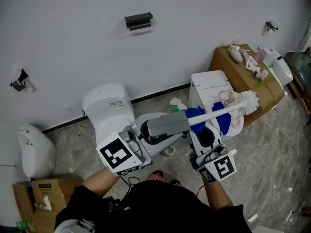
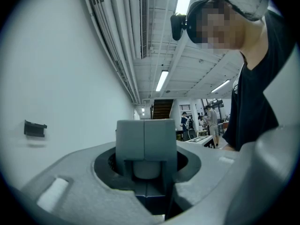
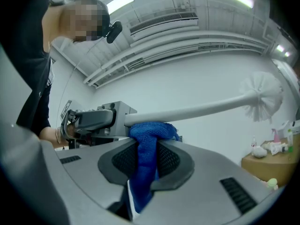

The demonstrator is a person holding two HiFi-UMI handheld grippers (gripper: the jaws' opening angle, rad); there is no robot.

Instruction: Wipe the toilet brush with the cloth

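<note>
The toilet brush lies level in the air, with a white handle (image 1: 216, 113) and a white bristle head (image 1: 249, 101) pointing right. My left gripper (image 1: 154, 130) is shut on its thick grey handle end (image 1: 167, 124), which fills the jaws in the left gripper view (image 2: 146, 142). My right gripper (image 1: 203, 130) is shut on a blue cloth (image 1: 197, 113). The cloth (image 3: 147, 137) is bunched up against the underside of the handle (image 3: 197, 110), right beside the grey end. The bristle head (image 3: 262, 95) is bare at the far right.
A white toilet (image 1: 109, 106) stands under my left arm, and a second white fixture (image 1: 211, 84) stands behind the brush. A cardboard box (image 1: 228, 64) with small items sits at right. A black holder (image 1: 138, 20) is on the wall. A white bin (image 1: 34, 149) is at left.
</note>
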